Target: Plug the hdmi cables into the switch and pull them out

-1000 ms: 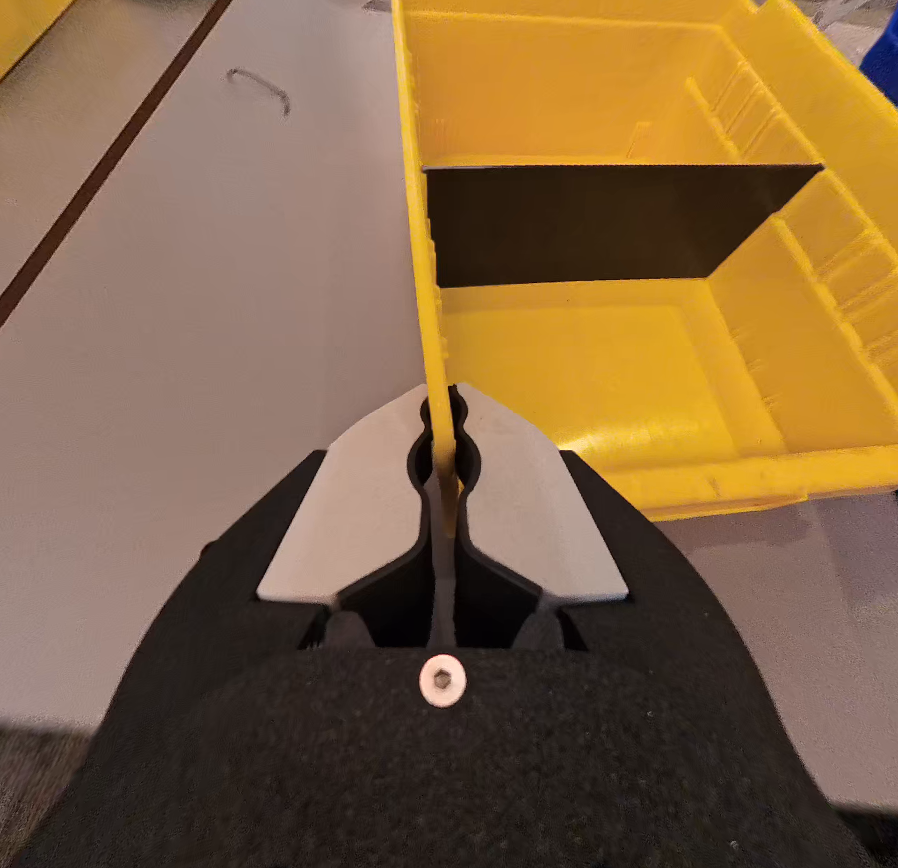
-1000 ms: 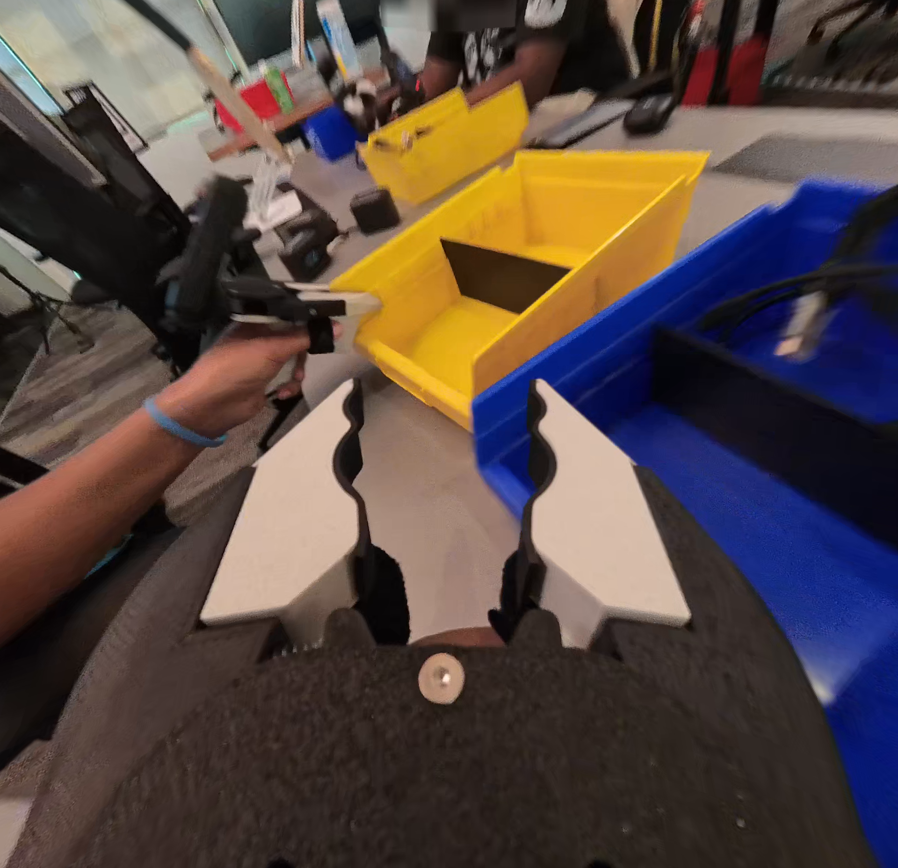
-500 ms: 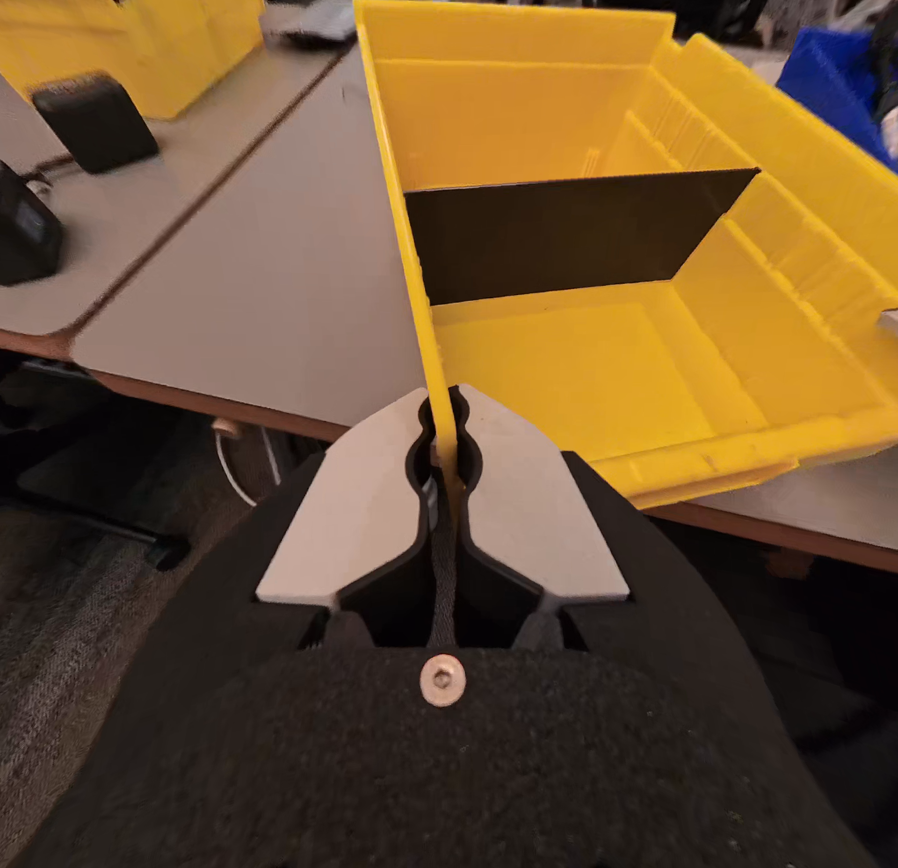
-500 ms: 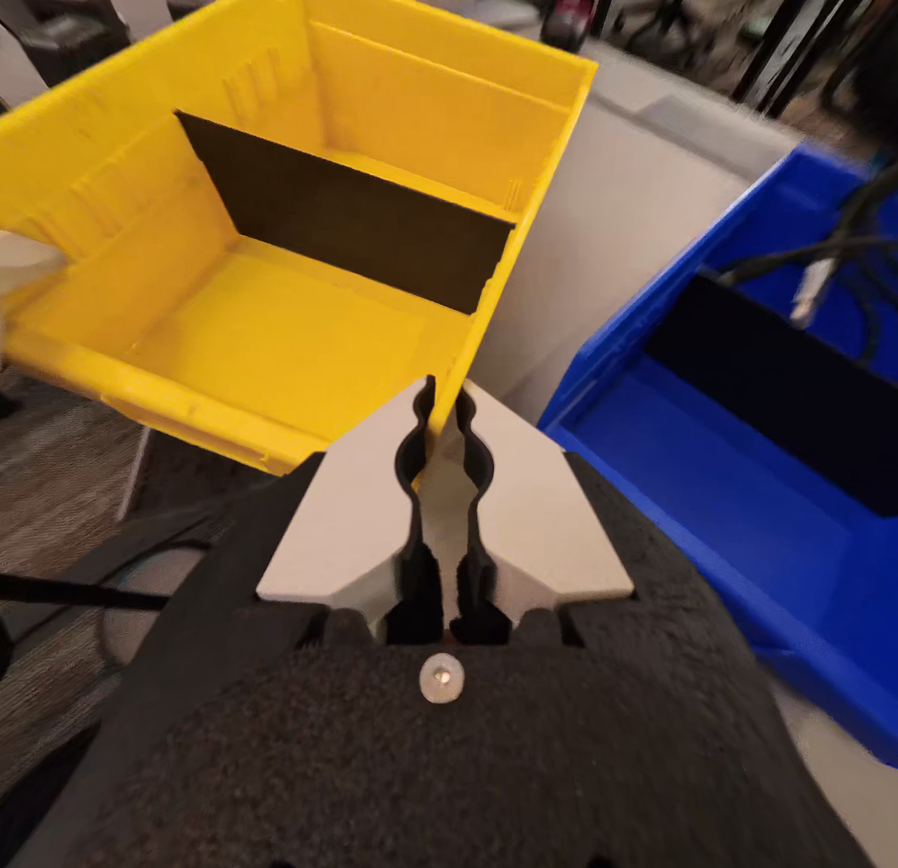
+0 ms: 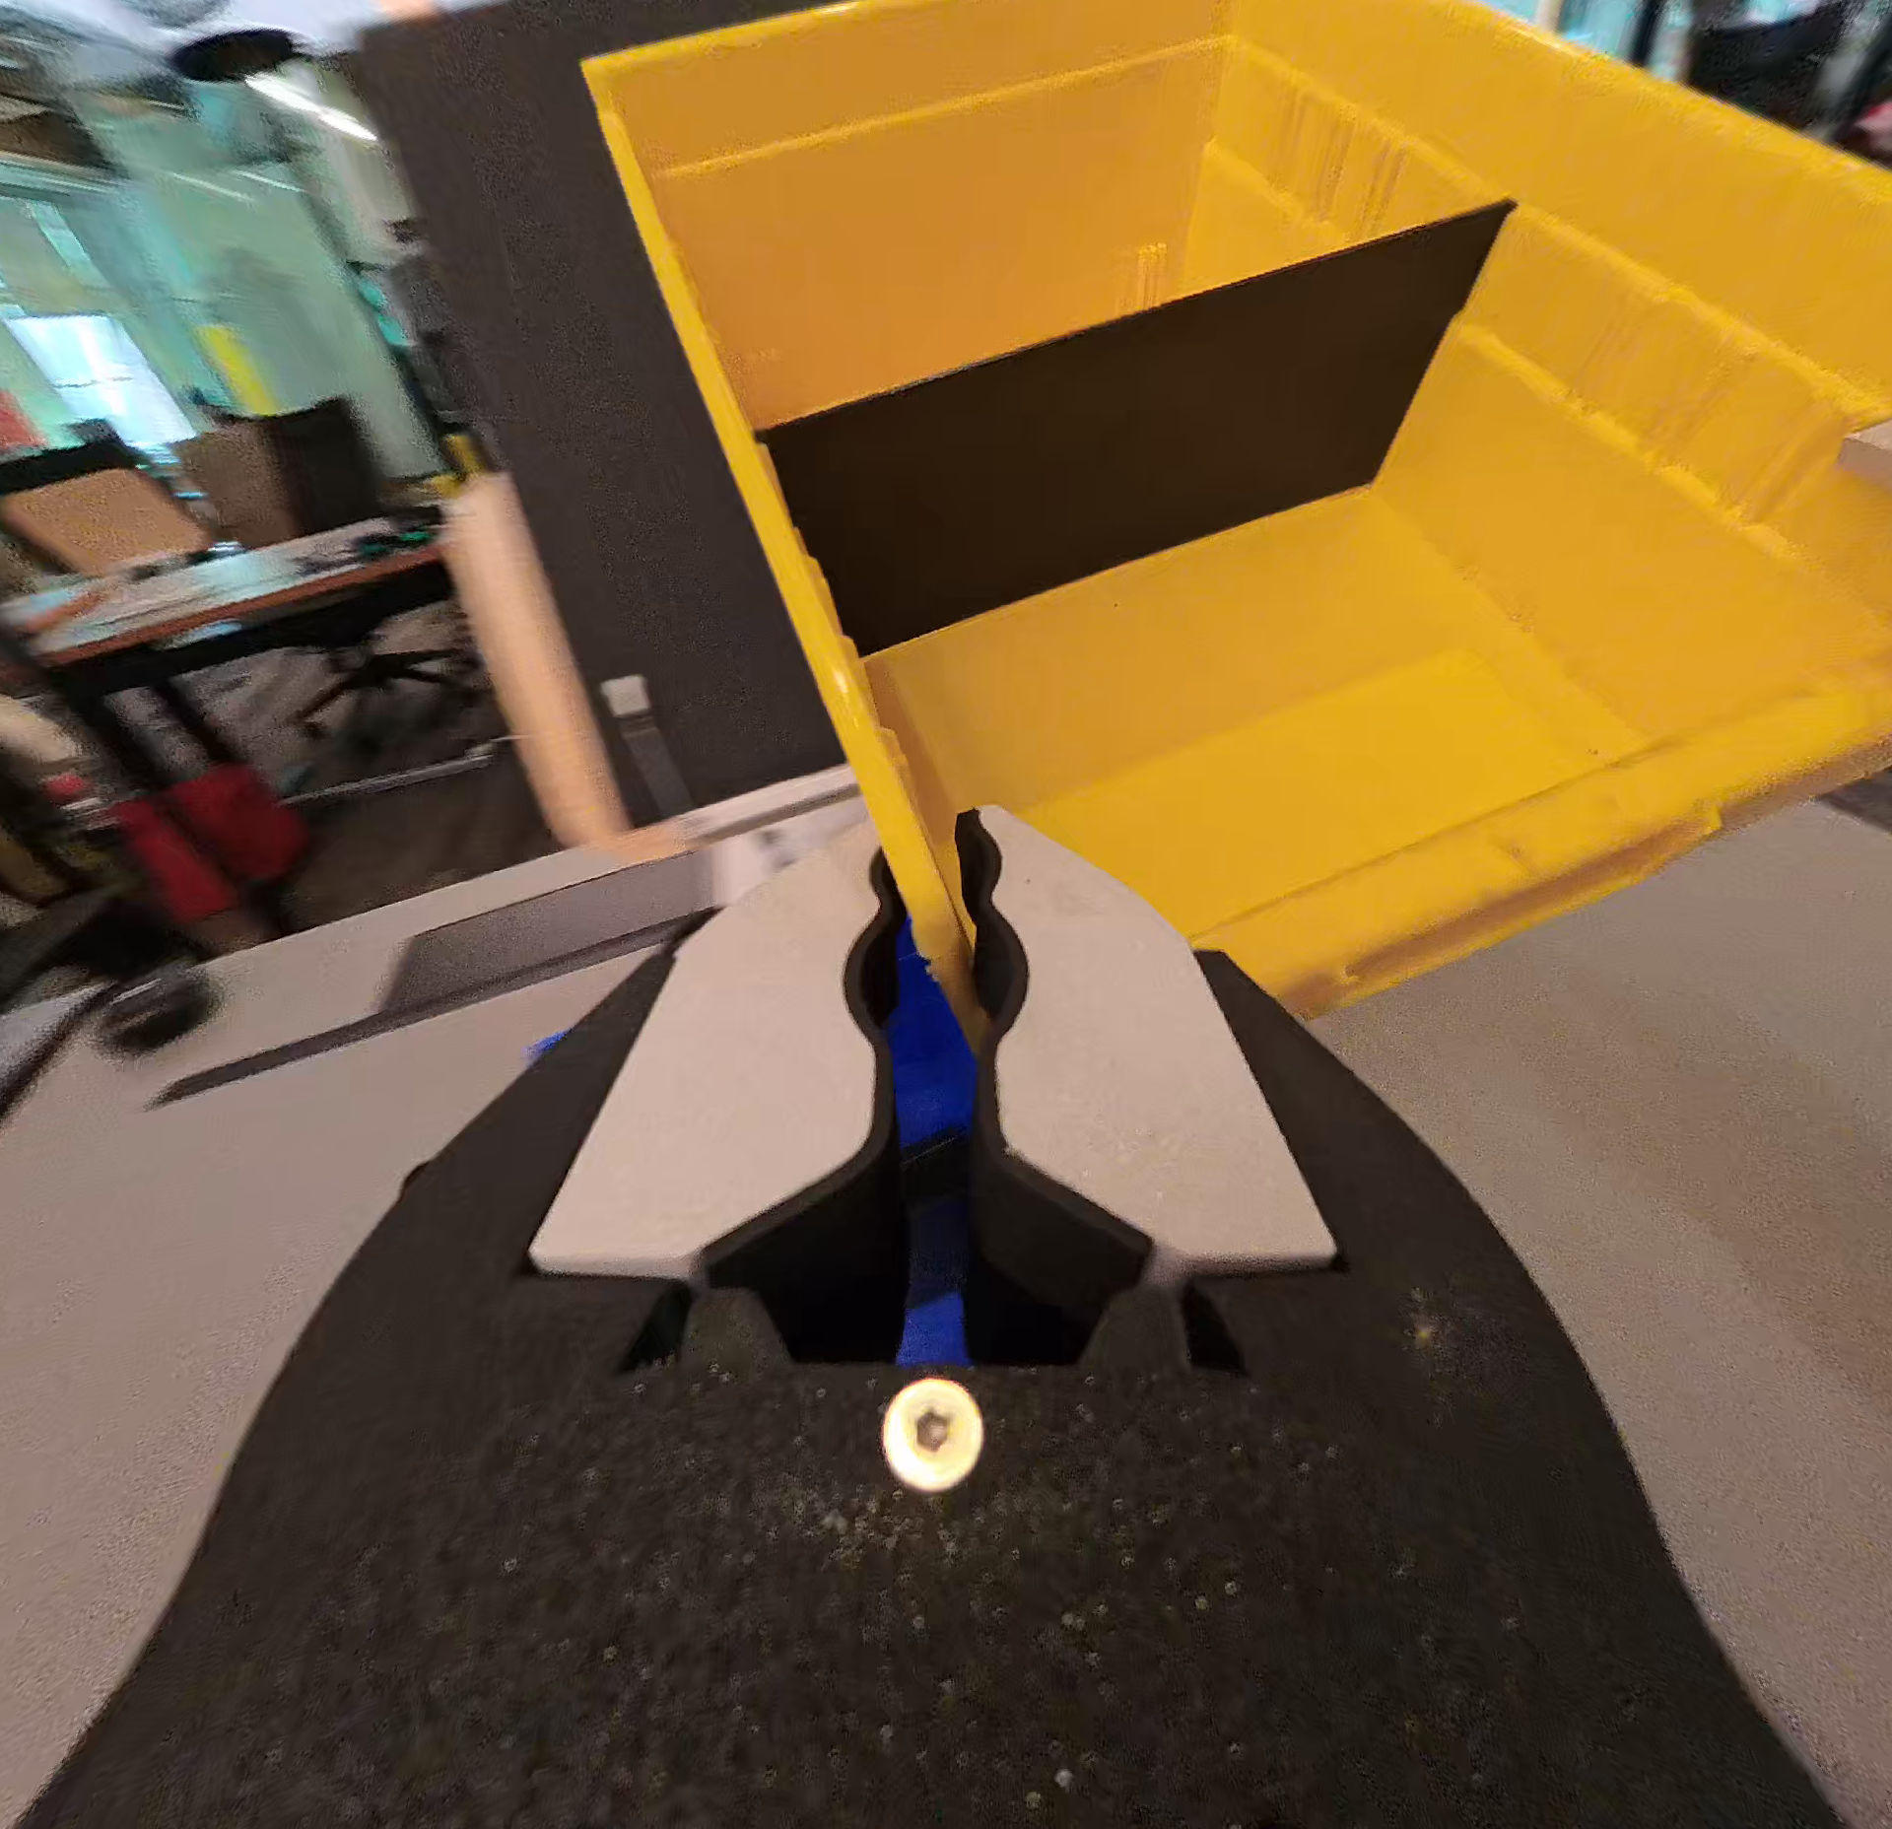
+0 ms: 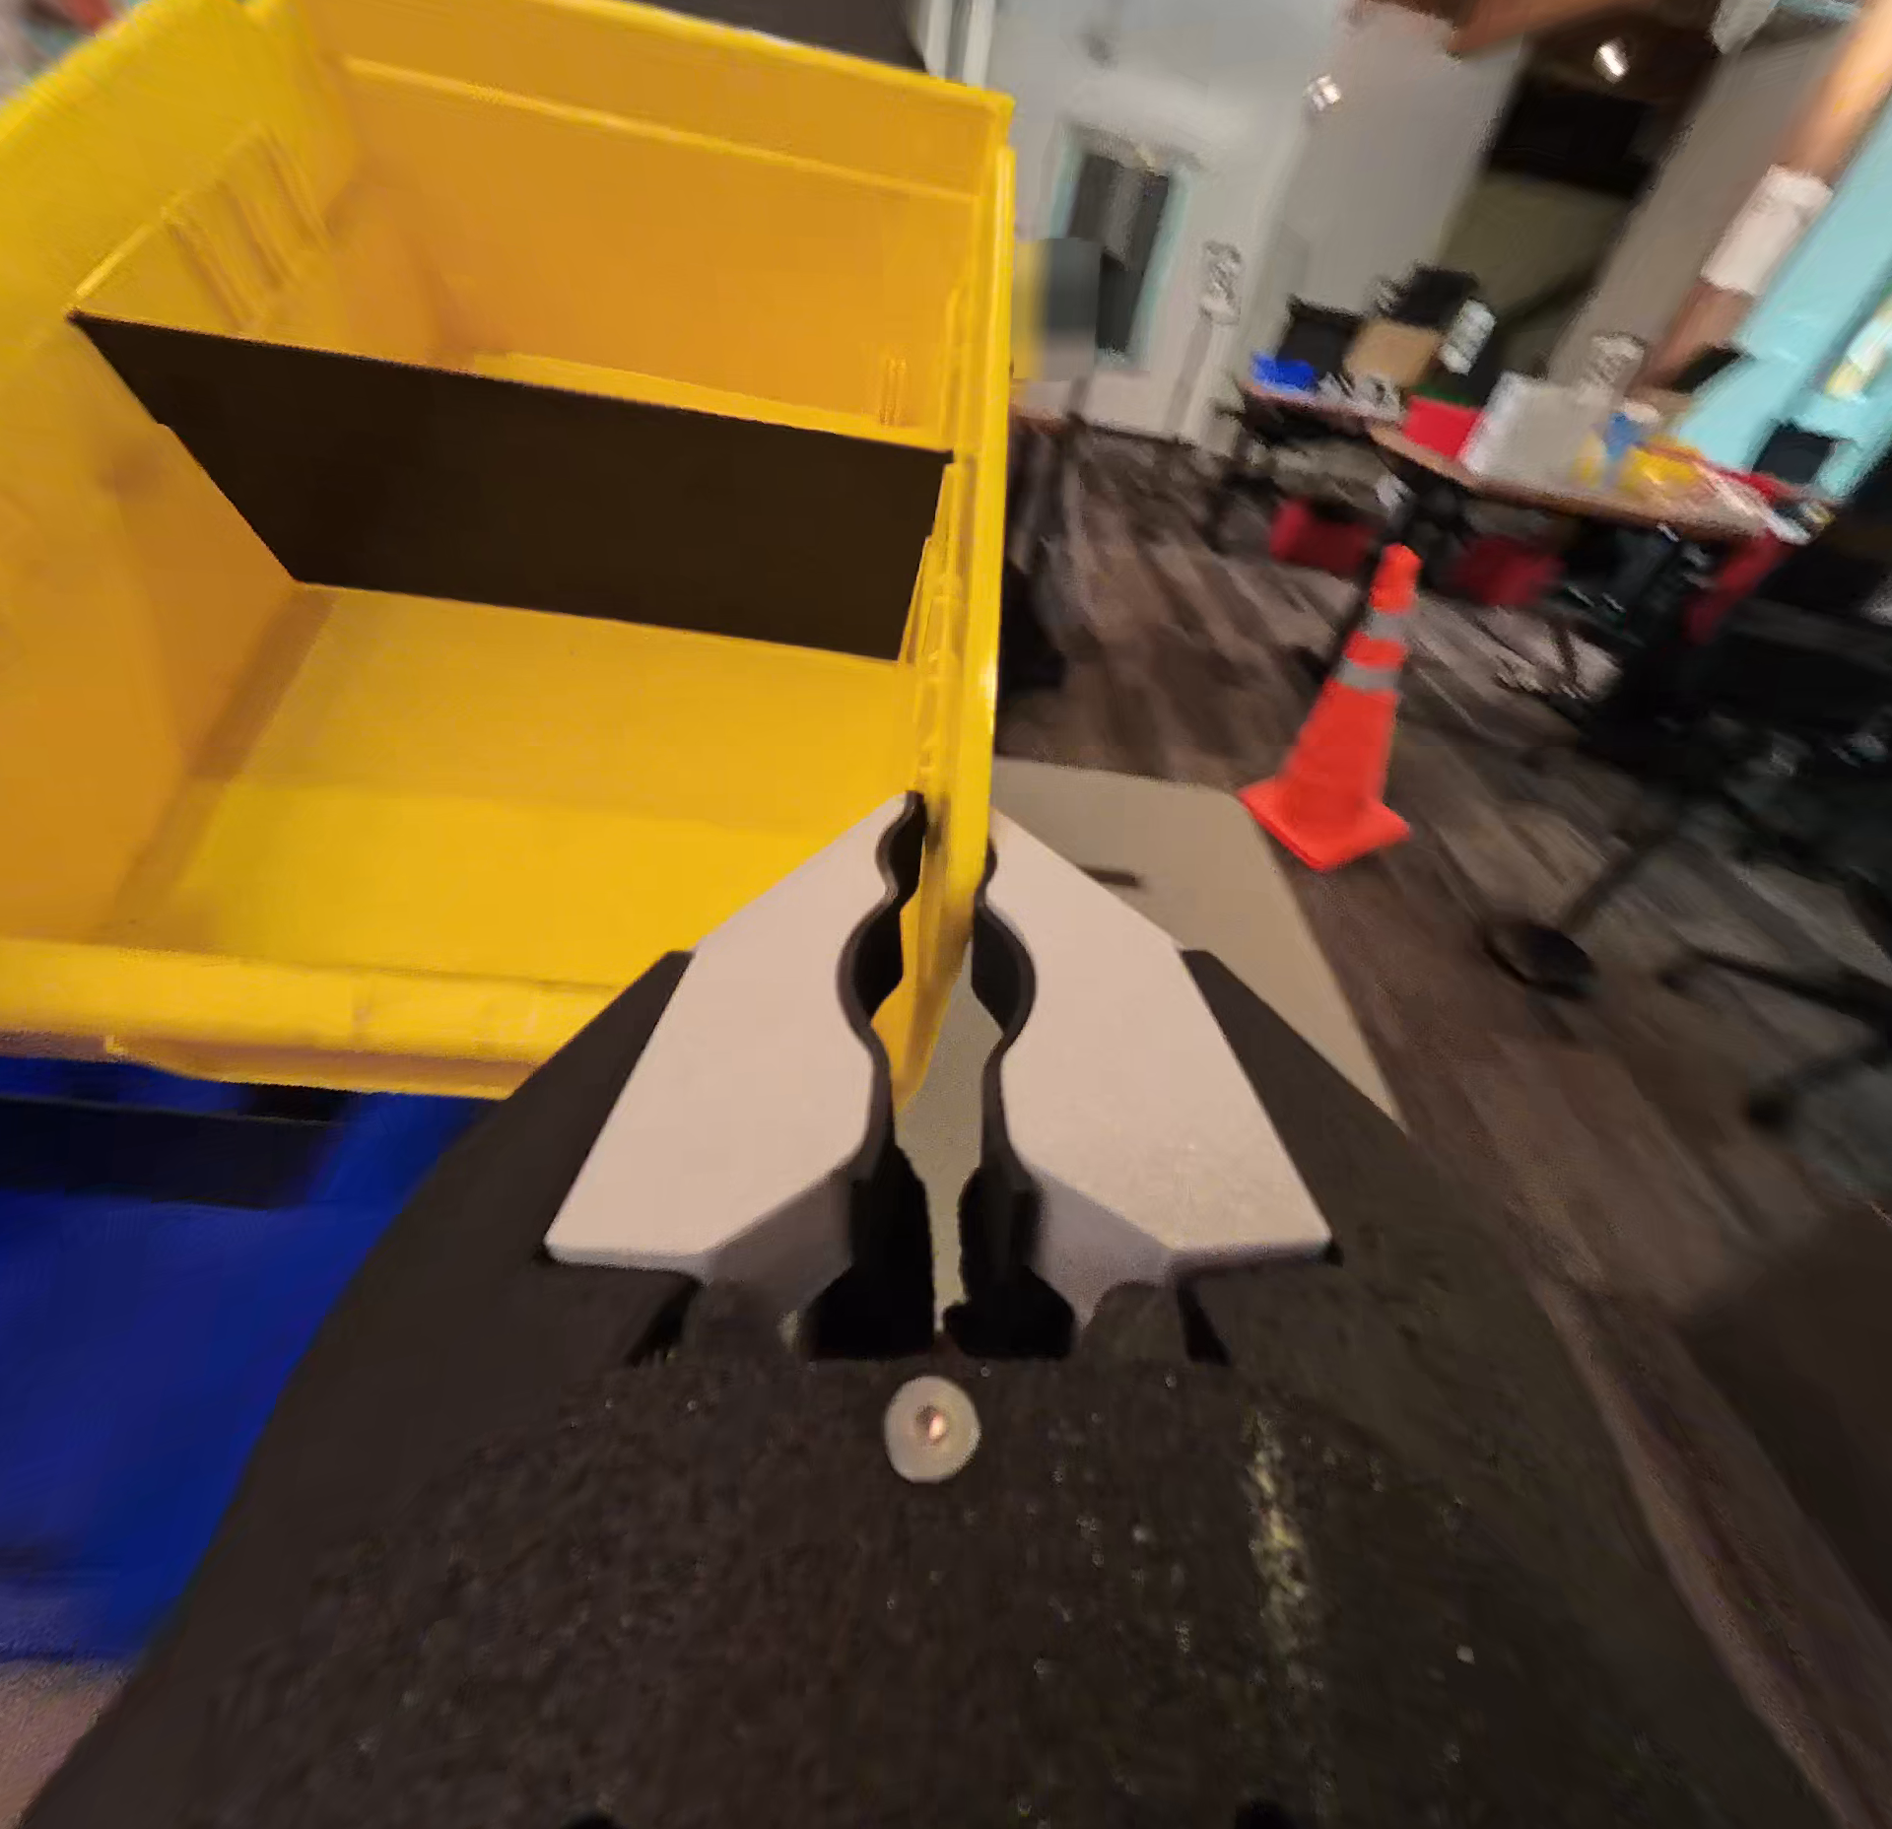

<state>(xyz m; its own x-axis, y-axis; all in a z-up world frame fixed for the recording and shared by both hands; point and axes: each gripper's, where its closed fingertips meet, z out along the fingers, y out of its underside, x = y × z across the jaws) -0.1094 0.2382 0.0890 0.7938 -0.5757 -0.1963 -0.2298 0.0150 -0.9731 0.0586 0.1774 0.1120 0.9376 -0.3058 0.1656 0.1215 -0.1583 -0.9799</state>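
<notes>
A yellow bin [image 5: 1280, 715] with a black divider [image 5: 1106, 449] across its middle is held in the air, tilted, above the grey table [image 5: 1638, 1217]. My left gripper [image 5: 937, 848] is shut on the bin's left side wall near its front corner. My right gripper [image 6: 952, 838] is shut on the yellow bin [image 6: 461, 756] at its right side wall. Both compartments of the bin look empty. No HDMI cable or switch shows in either view.
A blue bin [image 6: 154, 1319] sits just below the yellow bin's front edge, and also shows between my left fingers [image 5: 927, 1063]. An orange traffic cone [image 6: 1351, 725] stands on the floor to the right. Tables and chairs stand farther off in the room. Across from one pair of fingers to the other is roughly 20 cm.
The yellow bin has been lifted off the table and carried over the blue bin. My right gripper, open one second ago, has closed on the bin's right wall. Both views are motion blurred.
</notes>
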